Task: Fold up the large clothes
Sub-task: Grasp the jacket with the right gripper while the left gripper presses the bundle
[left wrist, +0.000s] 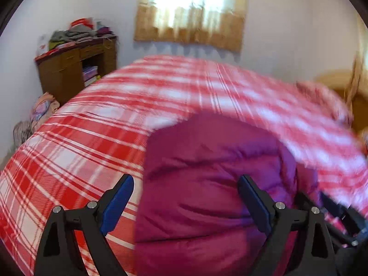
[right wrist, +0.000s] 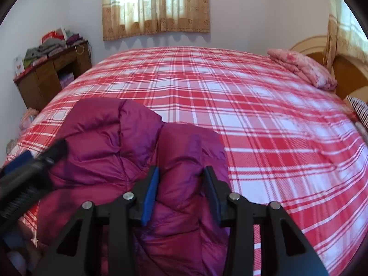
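Cabinet (right wrist: 49,74): at the far left by the wall, you have a brown wooden cabinet with folded clothes (right wrist: 49,44) stacked on top.
Your left gripper (left wrist: 185,201): its fingers stand wide apart over the near left part of the jacket, holding nothing; the left finger (left wrist: 116,203) is over the bedspread, the right one over the jacket. In the right wrist view it shows blurred at the left edge (right wrist: 34,158).
Jacket (right wrist: 128,151): the magenta quilted jacket lies bunched on the near side of the bed, left of the middle, with puffed folds rising toward you.
Your right gripper (right wrist: 180,184): its fingers are part-way closed with a raised fold of the jacket between them; you cannot tell from either view whether the pads are pressing the cloth.
Bedspread (right wrist: 264,119): the red and white plaid cover runs across the whole bed under the jacket.
Curtain (right wrist: 156,8): a tan curtain hangs over the bright window on the far wall.
Pillow (right wrist: 303,69): a pink pillow rests at the far right, beside the wooden headboard (right wrist: 345,69).
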### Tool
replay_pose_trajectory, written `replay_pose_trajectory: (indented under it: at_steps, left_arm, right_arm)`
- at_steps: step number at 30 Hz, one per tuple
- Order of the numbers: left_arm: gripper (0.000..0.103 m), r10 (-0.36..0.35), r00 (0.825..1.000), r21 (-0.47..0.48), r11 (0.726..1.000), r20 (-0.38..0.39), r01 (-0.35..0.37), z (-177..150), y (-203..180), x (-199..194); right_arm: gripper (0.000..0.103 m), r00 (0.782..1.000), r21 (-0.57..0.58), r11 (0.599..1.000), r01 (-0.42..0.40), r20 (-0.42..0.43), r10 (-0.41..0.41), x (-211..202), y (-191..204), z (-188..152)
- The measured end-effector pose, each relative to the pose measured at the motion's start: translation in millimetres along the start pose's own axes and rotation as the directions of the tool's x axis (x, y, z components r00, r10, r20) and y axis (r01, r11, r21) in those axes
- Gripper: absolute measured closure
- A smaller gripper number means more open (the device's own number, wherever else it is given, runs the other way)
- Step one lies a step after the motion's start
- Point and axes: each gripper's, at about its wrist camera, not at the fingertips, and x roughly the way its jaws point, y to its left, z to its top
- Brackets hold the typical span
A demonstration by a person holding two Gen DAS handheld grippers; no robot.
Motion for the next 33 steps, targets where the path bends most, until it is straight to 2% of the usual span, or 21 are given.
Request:
replay_pose_trajectory:
  at_steps: [2, 7, 19, 33]
  left_arm:
    - [0.010, 0.035, 0.999, 0.035, 0.999, -0.009, -0.035, -7, -10, 10]
    - [0.007, 0.059, 0.998, 0.047, 0.997, -0.006, -0.059, -14, -15, 18]
    - [0.001, 0.048, 0.996, 0.029, 0.999, -0.077, -0.046, -20, -11, 39]
    - [0.001, 0.076, 0.992, 0.056, 0.996, -0.103, -0.070, -24, -16, 46]
  right_arm:
    - [0.060, 1.000, 0.011, 1.000, -0.004, 0.014, 0.004, 3, -2, -2]
    - [0.060, 0.999, 0.030, 0.999, -0.023, 0.033, 0.022, 13, -2, -13]
    - [0.060, 0.999, 0.051, 0.998, -0.035, 0.028, 0.034, 21, -3, -26]
    - [0.058, 0.998, 0.080, 0.995, -0.057, -0.023, 0.059, 31, -7, -28]
